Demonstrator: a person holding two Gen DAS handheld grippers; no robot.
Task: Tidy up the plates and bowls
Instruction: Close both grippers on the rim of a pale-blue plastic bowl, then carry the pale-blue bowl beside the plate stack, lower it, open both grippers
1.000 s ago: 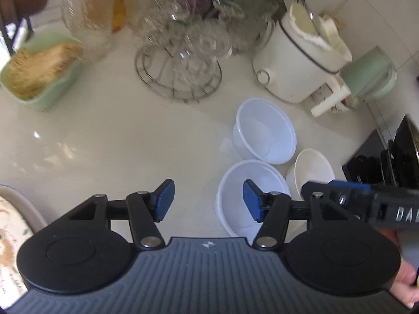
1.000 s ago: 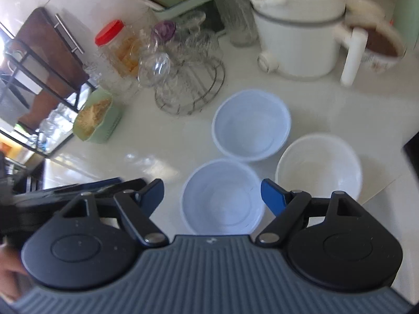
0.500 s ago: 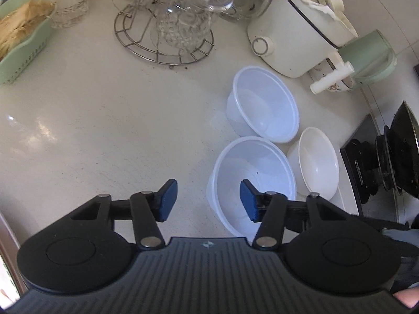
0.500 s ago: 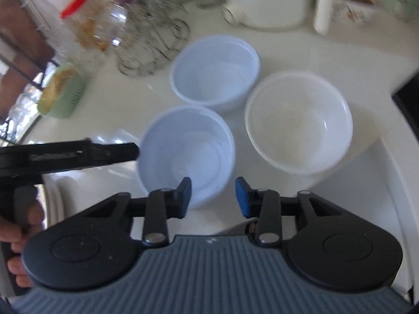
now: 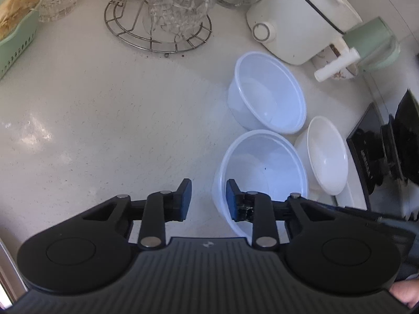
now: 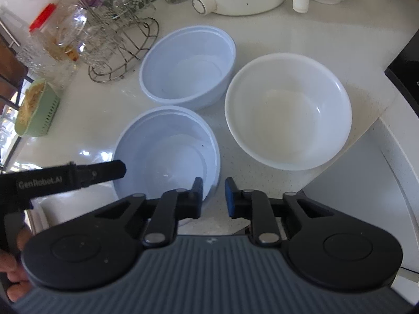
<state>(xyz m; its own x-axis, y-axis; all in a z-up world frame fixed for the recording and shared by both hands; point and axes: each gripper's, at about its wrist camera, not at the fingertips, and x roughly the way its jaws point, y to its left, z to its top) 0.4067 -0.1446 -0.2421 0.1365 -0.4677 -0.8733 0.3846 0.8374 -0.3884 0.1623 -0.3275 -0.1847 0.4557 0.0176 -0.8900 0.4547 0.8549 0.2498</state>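
Observation:
Three bowls stand close together on the white counter. The near pale blue bowl (image 5: 262,167) (image 6: 167,151) lies under both grippers. My left gripper (image 5: 208,200) is open, its jaws straddling that bowl's left rim. My right gripper (image 6: 213,197) is open by a narrow gap, its jaws straddling the same bowl's right rim. A second pale blue bowl (image 5: 269,91) (image 6: 188,65) stands behind it. A white bowl (image 5: 327,154) (image 6: 288,110) stands to the right.
A wire rack of glasses (image 5: 159,15) (image 6: 115,41), a green basket (image 5: 15,26) (image 6: 36,110) and a white cooker (image 5: 298,18) stand at the back. A black stove (image 5: 387,146) lies on the right. The counter edge (image 6: 377,120) runs beside the white bowl.
Both grippers have come down and forward onto the near blue bowl's rim. Both have narrowed, the right one much more.

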